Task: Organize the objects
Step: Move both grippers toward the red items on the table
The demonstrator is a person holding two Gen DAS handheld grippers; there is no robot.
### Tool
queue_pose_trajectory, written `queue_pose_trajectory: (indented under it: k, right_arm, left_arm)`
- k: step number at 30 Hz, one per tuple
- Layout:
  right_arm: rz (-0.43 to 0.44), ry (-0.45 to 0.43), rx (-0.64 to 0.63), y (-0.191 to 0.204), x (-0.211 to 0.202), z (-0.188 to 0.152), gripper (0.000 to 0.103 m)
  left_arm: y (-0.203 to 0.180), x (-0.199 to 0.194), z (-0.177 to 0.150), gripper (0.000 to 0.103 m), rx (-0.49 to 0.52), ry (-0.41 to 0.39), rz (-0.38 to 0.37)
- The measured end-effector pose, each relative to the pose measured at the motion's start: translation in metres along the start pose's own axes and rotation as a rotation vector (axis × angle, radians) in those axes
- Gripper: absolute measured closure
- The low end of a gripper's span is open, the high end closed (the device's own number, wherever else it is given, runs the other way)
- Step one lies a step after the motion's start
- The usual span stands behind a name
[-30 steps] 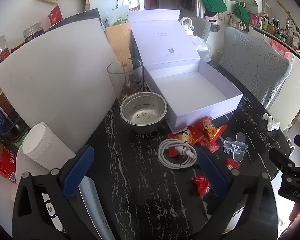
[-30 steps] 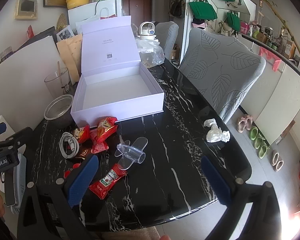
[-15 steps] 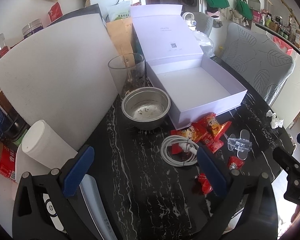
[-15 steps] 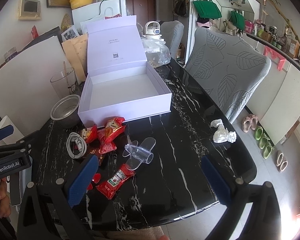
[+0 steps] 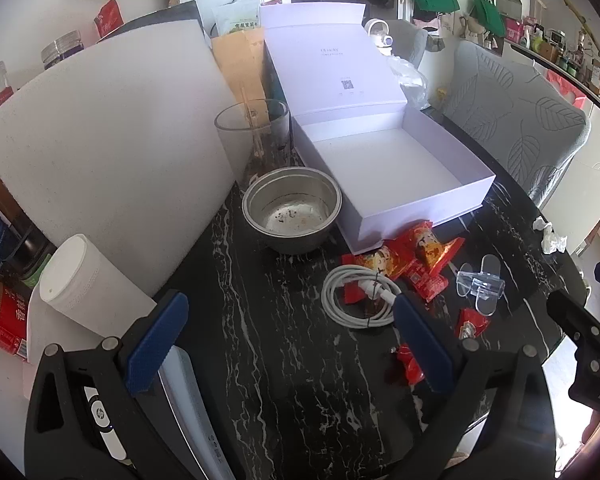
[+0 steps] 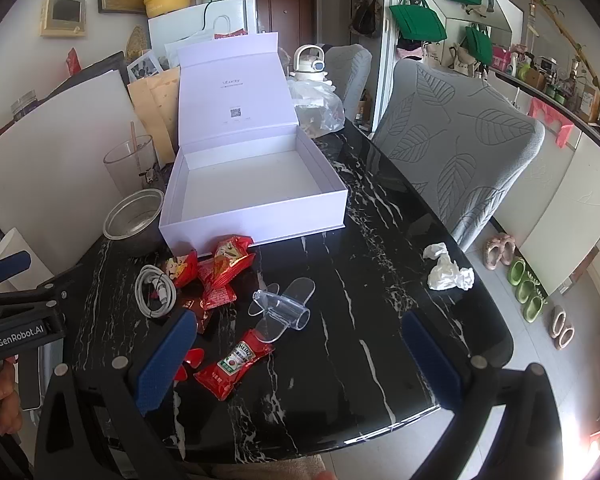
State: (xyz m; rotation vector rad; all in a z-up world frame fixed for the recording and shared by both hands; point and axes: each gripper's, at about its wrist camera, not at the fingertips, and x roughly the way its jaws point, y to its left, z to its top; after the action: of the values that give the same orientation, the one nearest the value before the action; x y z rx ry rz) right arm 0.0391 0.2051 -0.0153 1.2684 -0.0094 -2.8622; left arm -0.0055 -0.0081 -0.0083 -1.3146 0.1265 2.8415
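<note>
An open white box with its lid up stands on the black marble table. In front of it lie red snack packets, a coiled white cable, a clear plastic holder and a ketchup sachet. My left gripper hovers open above the table's near left, short of the cable. My right gripper hangs open over the near edge, above the sachet. Both hold nothing.
A metal bowl and a glass cup stand left of the box, beside a white board. A paper roll lies at the near left. Crumpled tissue sits right; a grey chair stands beyond the edge.
Both views have shifted slightly: the box and clutter sit a little nearer and further right in each frame. Nothing on the table has moved, and both grippers stay open.
</note>
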Motion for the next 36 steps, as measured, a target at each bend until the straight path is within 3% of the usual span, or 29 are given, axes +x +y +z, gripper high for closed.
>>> queue_pose_trajectory:
  k: [19, 28, 36]
  right_arm:
    - [0.021, 0.051, -0.042, 0.011, 0.023, -0.026, 0.0]
    - [0.056, 0.076, -0.048, 0.011, 0.038, -0.046, 0.0]
    - [0.118, 0.082, -0.084, 0.015, 0.047, -0.062, 0.0]
  left_arm:
    - [-0.006, 0.016, -0.024, 0.0, 0.027, 0.042, -0.067]
    - [-0.007, 0.027, -0.042, 0.0, 0.033, 0.075, -0.1]
    - [-0.01, 0.032, -0.059, 0.0, 0.025, 0.105, -0.174]
